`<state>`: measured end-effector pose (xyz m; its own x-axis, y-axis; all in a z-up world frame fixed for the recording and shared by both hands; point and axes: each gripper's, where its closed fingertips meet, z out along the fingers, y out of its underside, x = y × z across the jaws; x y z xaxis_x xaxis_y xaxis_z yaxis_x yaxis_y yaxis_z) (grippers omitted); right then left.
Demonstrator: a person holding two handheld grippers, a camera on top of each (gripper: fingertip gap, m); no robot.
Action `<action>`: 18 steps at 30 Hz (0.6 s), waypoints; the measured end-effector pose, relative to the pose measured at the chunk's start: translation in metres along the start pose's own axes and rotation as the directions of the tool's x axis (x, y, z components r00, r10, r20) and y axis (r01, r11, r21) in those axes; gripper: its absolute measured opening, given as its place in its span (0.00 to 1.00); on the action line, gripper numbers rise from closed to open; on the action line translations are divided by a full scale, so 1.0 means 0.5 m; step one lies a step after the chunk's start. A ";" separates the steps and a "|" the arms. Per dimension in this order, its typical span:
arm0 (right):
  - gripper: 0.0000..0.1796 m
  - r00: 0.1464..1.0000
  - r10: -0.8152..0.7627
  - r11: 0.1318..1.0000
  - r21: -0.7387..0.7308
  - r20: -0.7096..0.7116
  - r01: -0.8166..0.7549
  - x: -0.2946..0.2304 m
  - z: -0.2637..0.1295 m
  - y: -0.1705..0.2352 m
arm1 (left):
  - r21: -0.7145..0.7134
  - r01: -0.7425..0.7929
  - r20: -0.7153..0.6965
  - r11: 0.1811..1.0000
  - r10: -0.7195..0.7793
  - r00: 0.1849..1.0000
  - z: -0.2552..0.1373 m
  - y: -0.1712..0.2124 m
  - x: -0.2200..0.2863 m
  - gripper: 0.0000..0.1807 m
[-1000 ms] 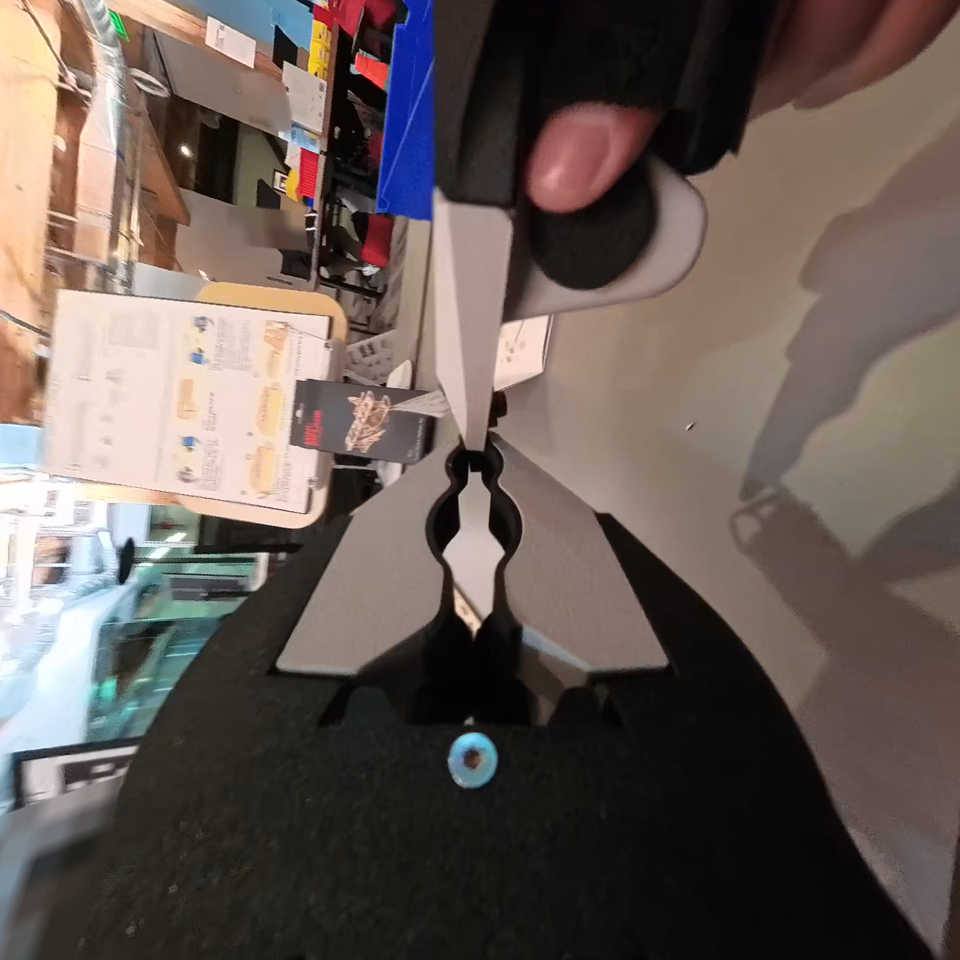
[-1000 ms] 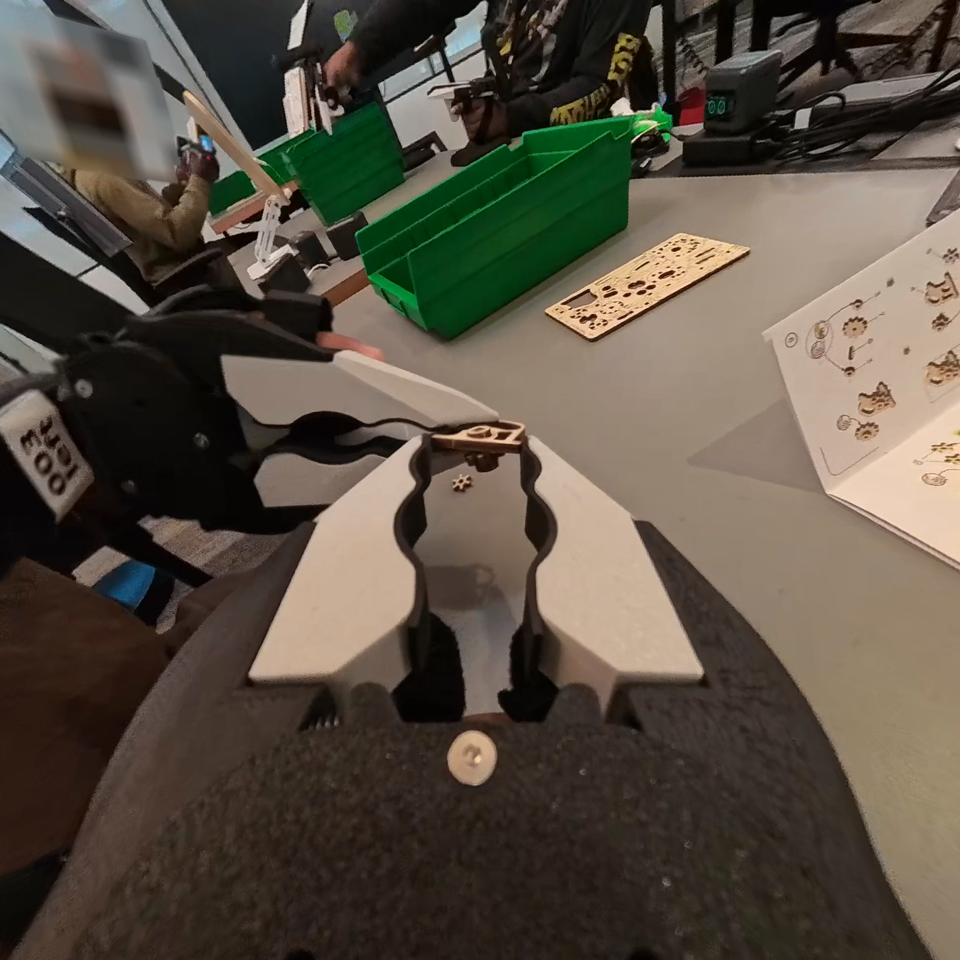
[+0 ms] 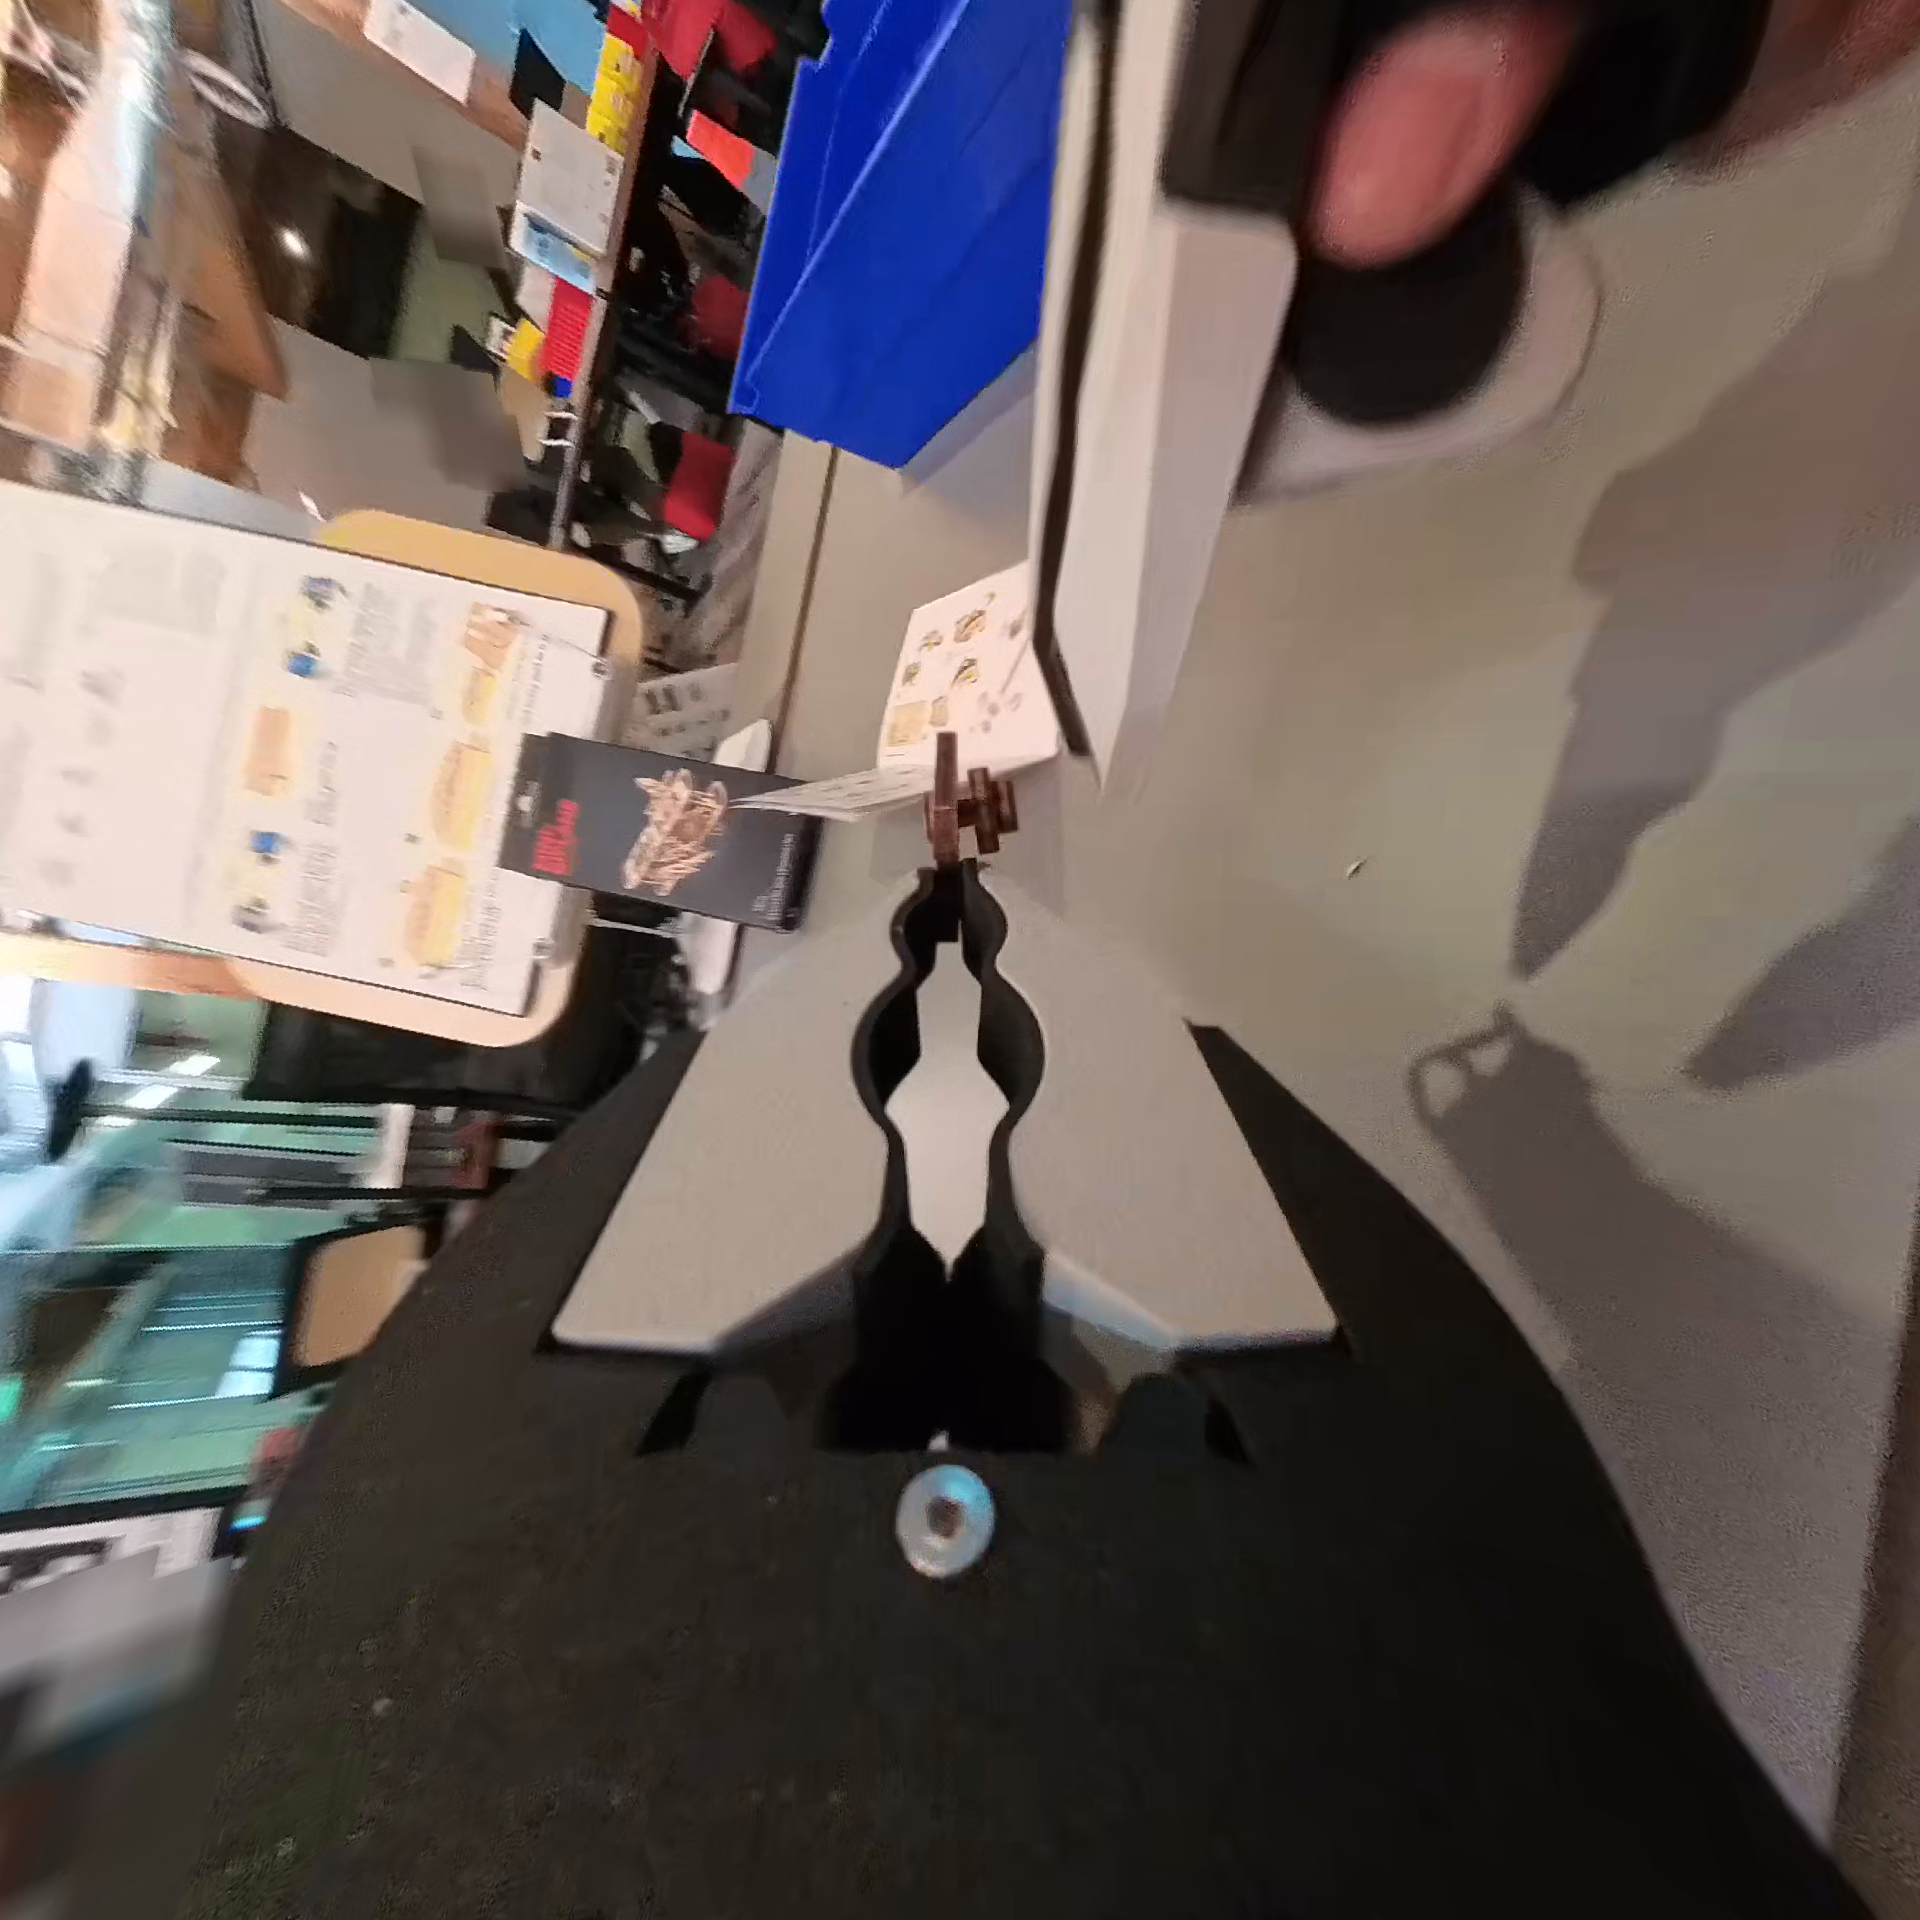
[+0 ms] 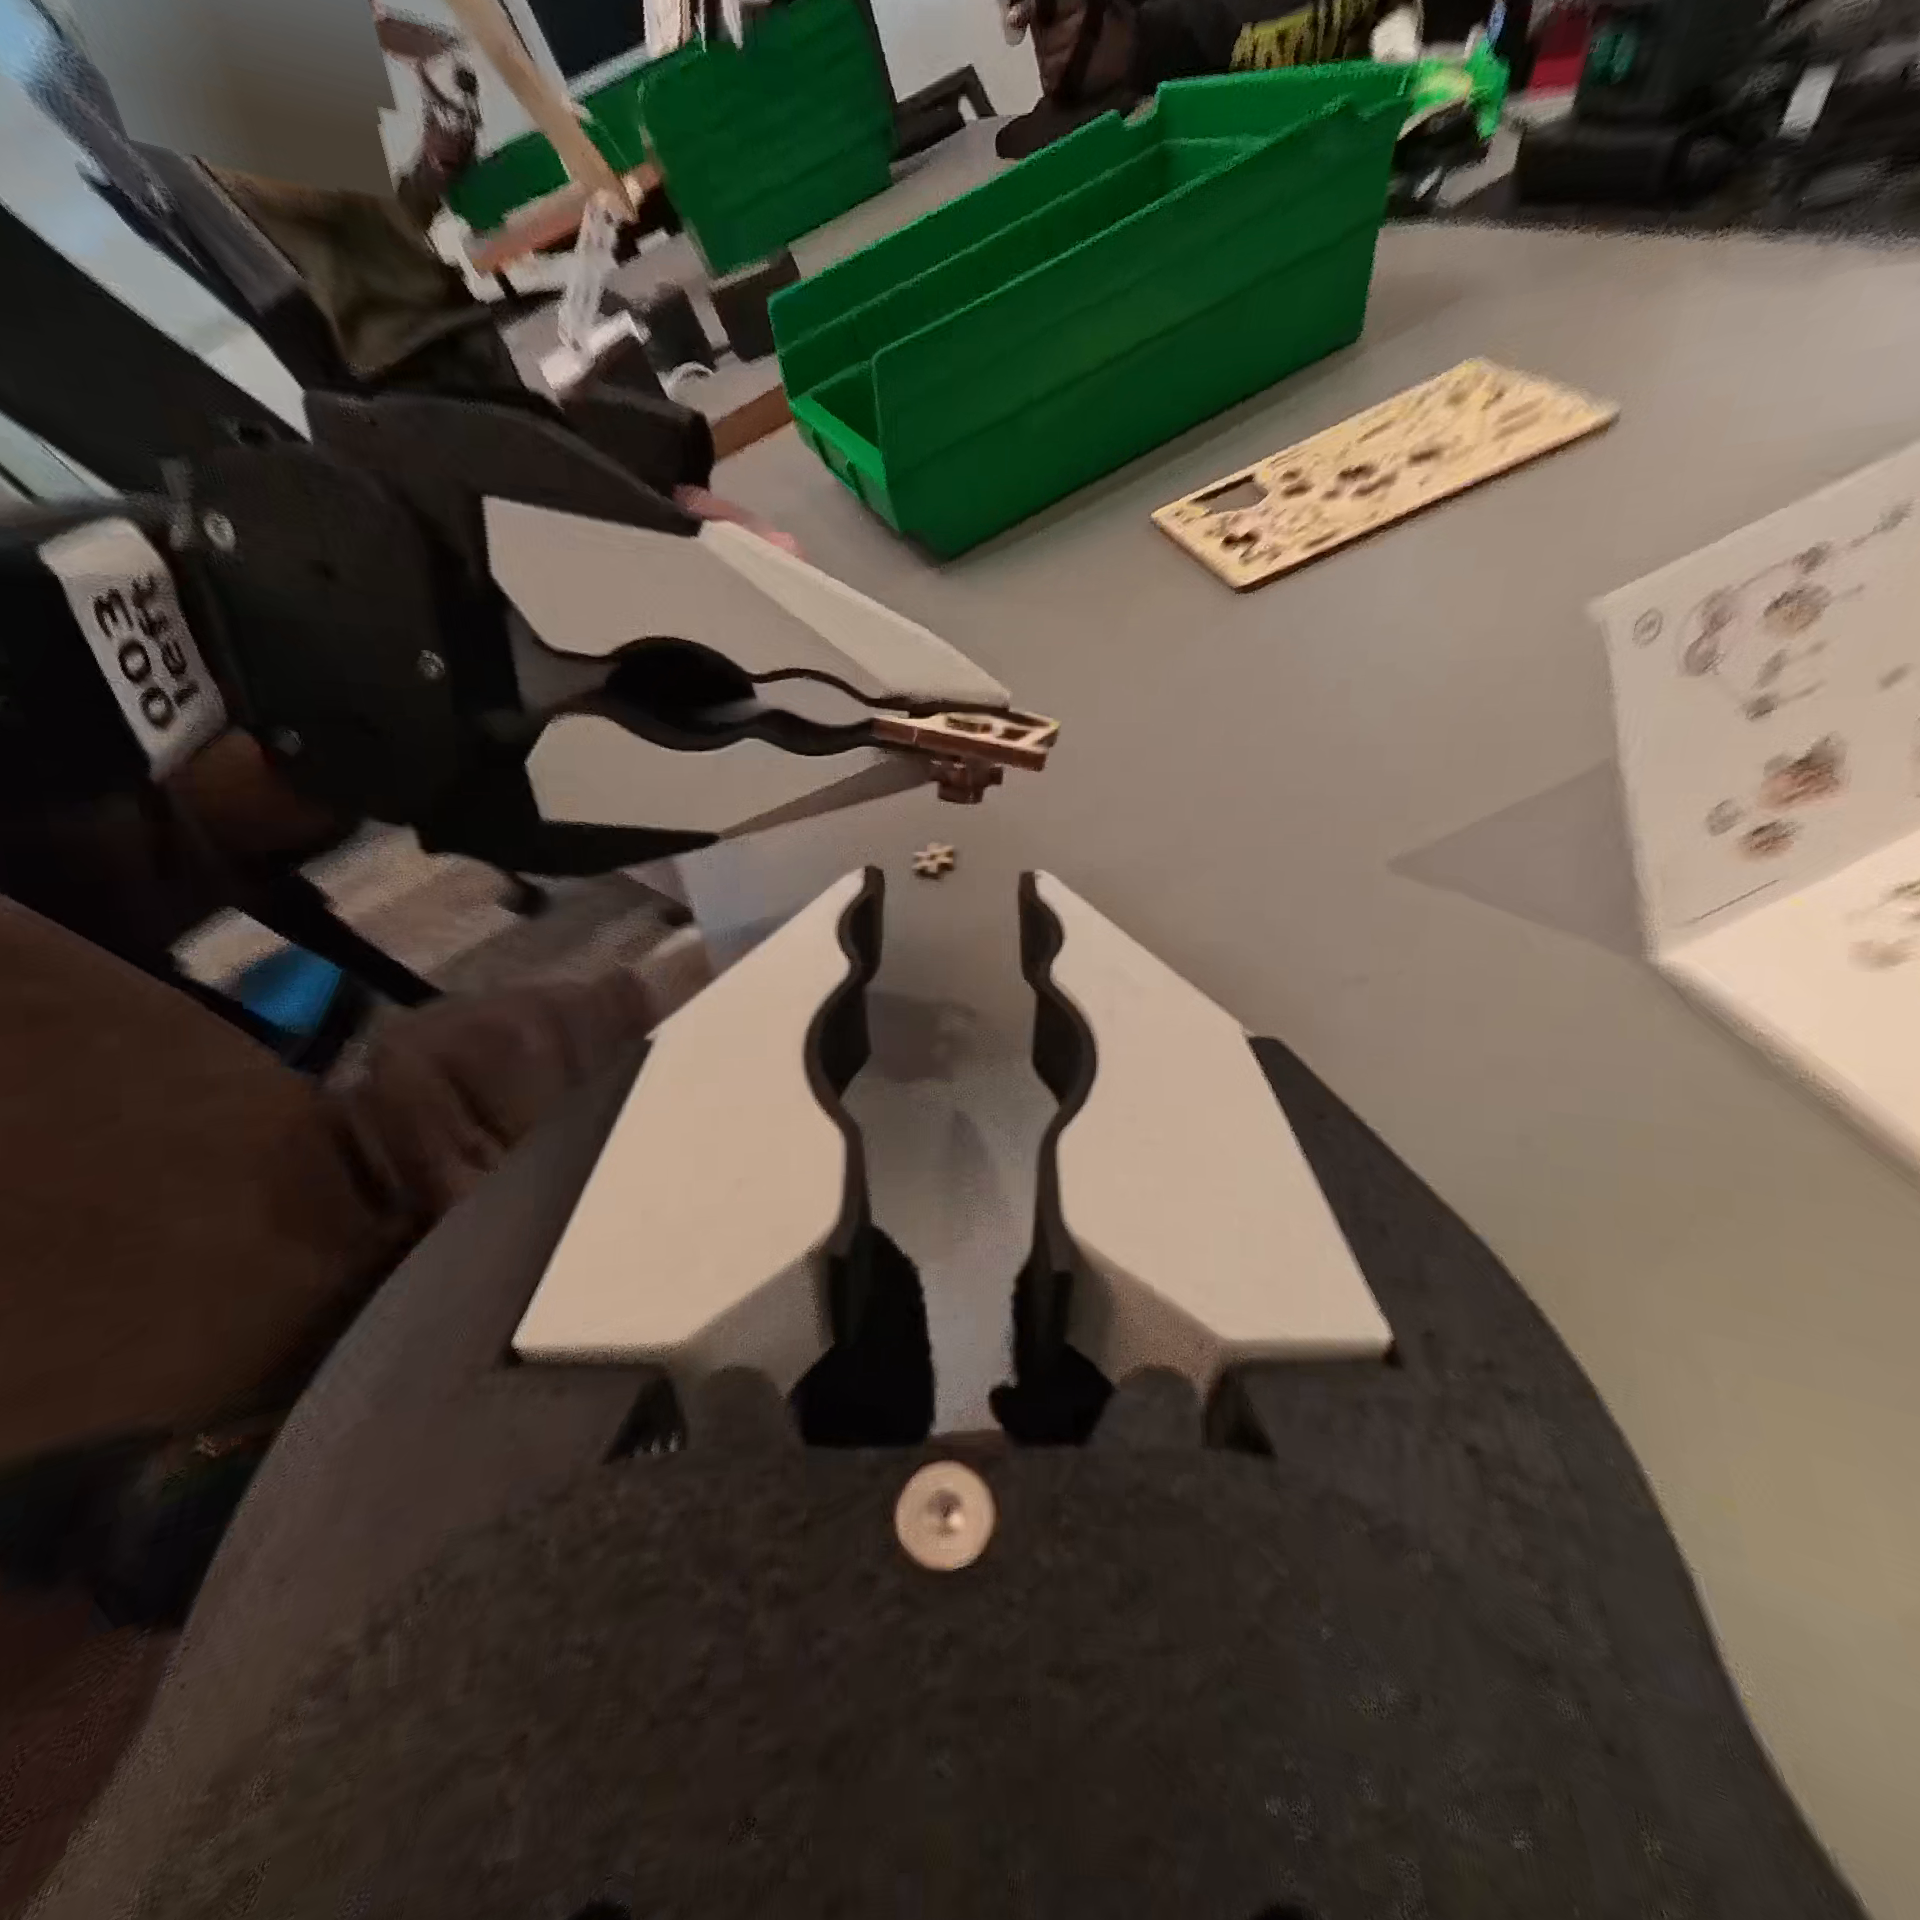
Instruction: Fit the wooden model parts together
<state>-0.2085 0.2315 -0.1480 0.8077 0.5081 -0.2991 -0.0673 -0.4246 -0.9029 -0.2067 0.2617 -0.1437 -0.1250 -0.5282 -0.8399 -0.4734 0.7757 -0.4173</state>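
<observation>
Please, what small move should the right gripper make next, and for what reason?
Probably lower the open, empty right gripper onto the small wooden gear lying on the grey table just beyond its fingertips and close on it. The left gripper already clamps the flat wooden frame piece.

Two grippers show: the left gripper at nine o'clock in the right wrist view, and the right gripper at the centre. One assembled wooden piece sits pinched in the left one's tips. One loose wooden gear lies on the table just below it. One punched wooden sheet lies at two o'clock. Green bins number at least three: one near bin at one o'clock, and two farther ones at twelve, too blurred to count surely. One instruction sheet lies at three o'clock.
</observation>
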 end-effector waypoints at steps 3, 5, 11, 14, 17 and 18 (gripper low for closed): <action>0.18 0.933 -0.352 0.935 0.024 -0.081 0.355 -0.010 -0.020 -0.023 | 0.002 -0.052 -0.030 0.999 0.052 0.998 -0.001 0.003 0.016 0.00; 0.18 0.826 -0.547 0.836 -0.050 -0.137 0.546 -0.021 -0.016 -0.006 | 0.024 -0.033 -0.090 0.999 0.035 0.995 -0.004 -0.003 0.032 0.00; 0.19 0.746 -0.664 0.744 -0.147 -0.052 0.652 -0.049 -0.001 0.037 | 0.076 0.046 -0.317 0.996 -0.020 0.948 -0.022 -0.022 0.095 0.00; 0.20 0.730 -0.683 0.721 -0.178 -0.019 0.670 -0.052 0.002 0.054 | 0.065 0.069 -0.400 0.996 -0.037 0.916 -0.028 -0.020 0.119 0.00; 0.19 0.736 -0.677 0.717 -0.209 0.019 0.665 -0.054 0.009 0.074 | 0.068 0.088 -0.445 0.994 -0.049 0.894 -0.034 -0.023 0.131 0.00; 0.18 0.735 -0.677 0.714 -0.214 0.032 0.667 -0.057 0.011 0.079 | 0.069 0.085 -0.452 0.994 -0.045 0.891 -0.035 -0.024 0.133 0.00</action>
<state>-0.2372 0.2043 -0.1771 0.6203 0.6853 0.3815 0.6159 -0.1244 -0.7780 -0.2248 0.2114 -0.1886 -0.4847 -0.6614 -0.5724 -0.4207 0.7500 -0.5104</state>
